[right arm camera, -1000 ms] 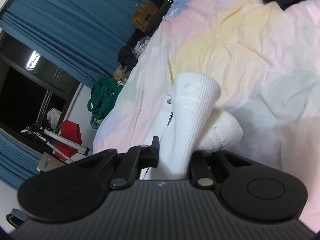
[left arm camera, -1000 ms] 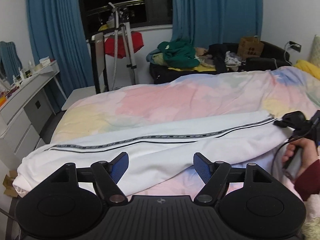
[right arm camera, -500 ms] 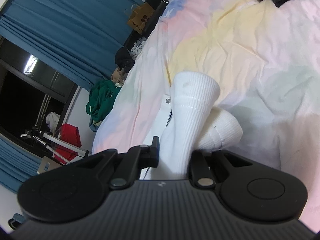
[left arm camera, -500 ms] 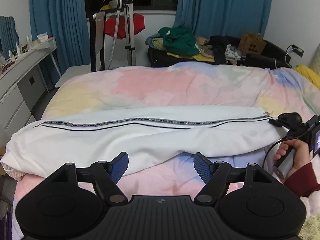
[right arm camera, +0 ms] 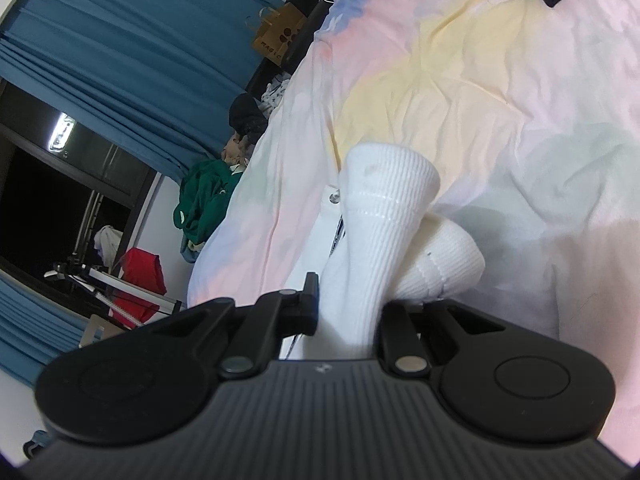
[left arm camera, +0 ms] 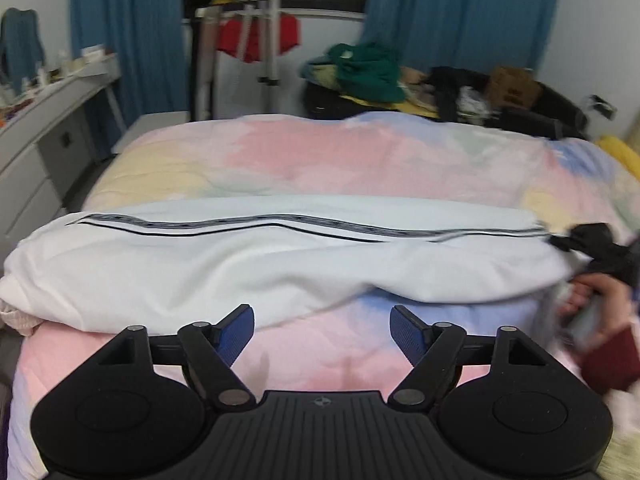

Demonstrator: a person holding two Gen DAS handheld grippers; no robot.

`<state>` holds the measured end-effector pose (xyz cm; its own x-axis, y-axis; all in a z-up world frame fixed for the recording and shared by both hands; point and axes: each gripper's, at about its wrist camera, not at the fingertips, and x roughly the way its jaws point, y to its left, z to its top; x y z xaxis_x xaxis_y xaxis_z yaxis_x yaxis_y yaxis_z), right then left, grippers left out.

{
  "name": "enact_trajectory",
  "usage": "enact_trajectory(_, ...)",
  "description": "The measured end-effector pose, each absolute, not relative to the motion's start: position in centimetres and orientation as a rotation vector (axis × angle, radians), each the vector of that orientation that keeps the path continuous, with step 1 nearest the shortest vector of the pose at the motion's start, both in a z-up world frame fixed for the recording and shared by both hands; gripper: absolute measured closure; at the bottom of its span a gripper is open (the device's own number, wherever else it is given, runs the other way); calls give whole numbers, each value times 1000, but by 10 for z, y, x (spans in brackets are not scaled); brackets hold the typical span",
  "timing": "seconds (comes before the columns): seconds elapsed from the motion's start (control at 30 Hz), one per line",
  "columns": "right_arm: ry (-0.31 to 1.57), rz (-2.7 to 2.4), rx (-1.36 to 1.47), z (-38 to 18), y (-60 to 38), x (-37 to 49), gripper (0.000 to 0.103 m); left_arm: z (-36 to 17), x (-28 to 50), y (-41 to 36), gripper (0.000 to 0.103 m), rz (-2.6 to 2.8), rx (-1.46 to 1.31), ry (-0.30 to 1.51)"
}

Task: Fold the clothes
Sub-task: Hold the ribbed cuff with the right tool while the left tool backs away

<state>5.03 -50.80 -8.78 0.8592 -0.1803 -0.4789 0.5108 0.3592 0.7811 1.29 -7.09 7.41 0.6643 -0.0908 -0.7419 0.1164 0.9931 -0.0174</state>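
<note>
White trousers (left arm camera: 280,264) with a dark side stripe lie stretched left to right across the pastel duvet (left arm camera: 320,160). My left gripper (left arm camera: 322,326) is open and empty, just short of the trousers' near edge. My right gripper (right arm camera: 348,312) is shut on the ribbed white cuffs (right arm camera: 384,216) of the trousers; the two cuffs stick up between its fingers. In the left wrist view the right gripper (left arm camera: 596,248) shows at the trousers' right end, held by a hand in a maroon sleeve.
A grey desk (left arm camera: 52,120) stands left of the bed. A tripod with a red cloth (left arm camera: 260,36), a pile of clothes with a green garment (left arm camera: 368,72) and a brown paper bag (left arm camera: 516,84) lie beyond the bed's far edge, before blue curtains.
The left gripper has pulled back and risen, so the trousers sit further from it and look flatter on the bed. The right gripper keeps its hold on the cuffs, barely moved.
</note>
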Motion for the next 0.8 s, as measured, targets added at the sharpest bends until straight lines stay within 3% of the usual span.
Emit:
enact_trajectory(0.4,362,-463,1031,-86,-503,52,90,-36,96,-18,23,63,133,750)
enact_trajectory(0.8,466,-528,893,-98,-515,70,91,-66,132,12,18,-10,53,764)
